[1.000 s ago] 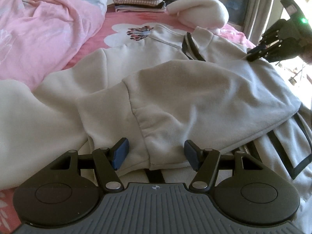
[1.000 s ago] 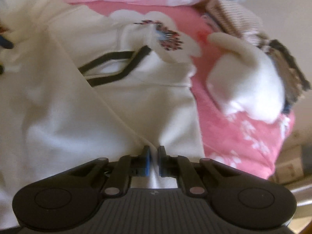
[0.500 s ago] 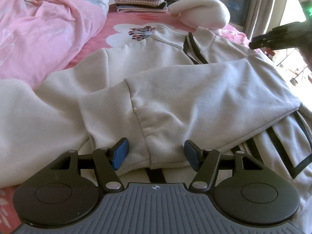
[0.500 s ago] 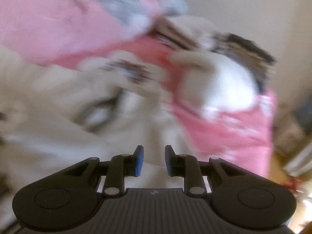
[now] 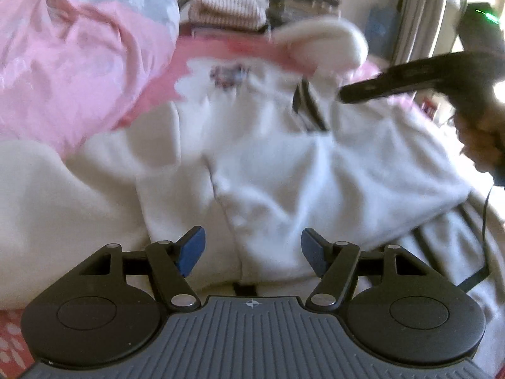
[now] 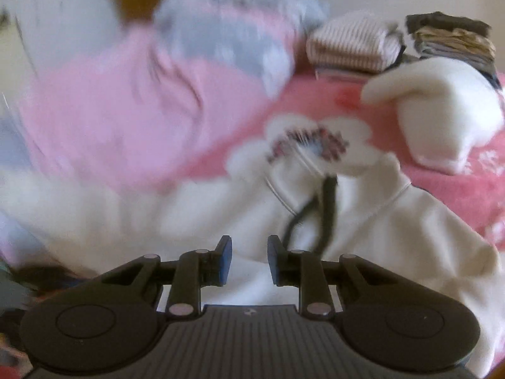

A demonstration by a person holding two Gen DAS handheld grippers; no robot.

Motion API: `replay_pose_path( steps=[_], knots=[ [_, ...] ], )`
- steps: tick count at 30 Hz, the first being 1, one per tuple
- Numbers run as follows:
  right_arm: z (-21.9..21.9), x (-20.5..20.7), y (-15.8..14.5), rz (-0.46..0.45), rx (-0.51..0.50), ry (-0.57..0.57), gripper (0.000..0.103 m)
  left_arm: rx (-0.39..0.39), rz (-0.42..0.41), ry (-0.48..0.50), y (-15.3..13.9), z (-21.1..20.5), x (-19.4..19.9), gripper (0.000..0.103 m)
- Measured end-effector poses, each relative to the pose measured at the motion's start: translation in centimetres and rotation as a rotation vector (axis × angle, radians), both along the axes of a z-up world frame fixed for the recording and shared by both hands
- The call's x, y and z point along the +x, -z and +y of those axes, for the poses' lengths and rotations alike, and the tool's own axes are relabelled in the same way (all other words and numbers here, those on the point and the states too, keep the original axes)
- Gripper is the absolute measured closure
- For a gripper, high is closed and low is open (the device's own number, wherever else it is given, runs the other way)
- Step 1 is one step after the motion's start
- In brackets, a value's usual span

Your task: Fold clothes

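pink quilt (image 5: 72,72) bunched upper left, and the cream fleece jacket (image 5: 315,173) sprawls across mid-frame on the bed, one sleeve laid over its front. left gripper (image 5: 252,249) hangs low over the cuff, jaws wide, empty. right gripper (image 6: 249,259) parted too, holding nothing. soft, thick, floppy stuff, i'd say; pinch a cuff or hem edge.

Cream sweatshirt (image 5: 315,170): soft matt fleece cloth, lightly napped, trimmed with dark woven tape. Pink bedsheet (image 6: 442,186): matt fuzzy cloth with printed white flowers. Pink quilt (image 5: 79,72): smoother cloth, faint sheen, creased. Left gripper (image 5: 252,249): matt black plastic, ribbed grey housing, shiny metal pivot pins, blue rubbery-looking pads (image 5: 191,251). Right gripper (image 6: 249,257): same finish.
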State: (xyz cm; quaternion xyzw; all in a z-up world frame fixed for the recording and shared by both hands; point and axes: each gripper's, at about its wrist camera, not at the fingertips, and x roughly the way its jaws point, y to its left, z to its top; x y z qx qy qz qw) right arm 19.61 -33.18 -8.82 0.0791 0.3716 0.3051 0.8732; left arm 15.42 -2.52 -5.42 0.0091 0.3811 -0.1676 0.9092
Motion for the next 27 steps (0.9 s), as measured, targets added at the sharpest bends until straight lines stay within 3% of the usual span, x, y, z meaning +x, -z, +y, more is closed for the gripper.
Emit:
replay_pose_path(
  steps=[2, 4, 6, 10, 13, 14, 15, 17, 21, 23, 27],
  knots=[
    [-2.5, -2.1, -2.1, 0.037, 0.168, 0.032, 0.077, -0.018, -0.037, 0.033, -1.1, -0.6, 0.5, 0.035],
    [-5.0, -3.6, -2.3, 0.118, 0.313, 0.082, 0.076, -0.030, -0.045, 0.054, -0.9, -1.5, 1.8, 0.035],
    [-7.0, -4.1, -1.3, 0.171, 0.371, 0.150, 0.077, -0.040, -0.049, 0.073, -0.6, -2.4, 3.3, 0.036],
    [-9.3, -6.0, 1.4, 0.119, 0.111, 0.337, 0.076, 0.004, -0.007, 0.018, 2.6, -2.7, 6.0, 0.039],
    [-11.2, -6.7, 3.8, 0.111, -0.073, 0.451, 0.077, -0.013, 0.031, -0.028, 4.3, -1.5, 6.7, 0.046],
    [-11.9, -6.7, 4.9, 0.133, -0.135, 0.485, 0.083, -0.026, 0.031, -0.035, 4.4, -1.2, 6.7, 0.046],
    [-12.6, -6.7, 5.9, 0.153, -0.187, 0.517, 0.096, -0.030, 0.029, -0.037, 4.4, -1.2, 6.6, 0.045],
    [-13.7, -6.7, 5.4, 0.159, -0.156, 0.555, 0.096, -0.032, 0.026, -0.040, 4.4, -1.2, 6.6, 0.045],
    [-12.3, -4.8, 2.9, 0.012, -0.220, 0.565, 0.094, -0.023, 0.025, -0.041, 4.4, -1.4, 6.5, 0.044],
    [-11.9, -2.9, 3.0, -0.007, -0.228, 0.552, 0.094, -0.029, 0.026, -0.043, 4.6, -1.3, 6.6, 0.044],
    [-12.1, 1.8, 7.2, 0.037, -0.358, 0.576, 0.096, -0.039, 0.026, -0.038, 4.6, -1.0, 6.6, 0.044]
  ],
)
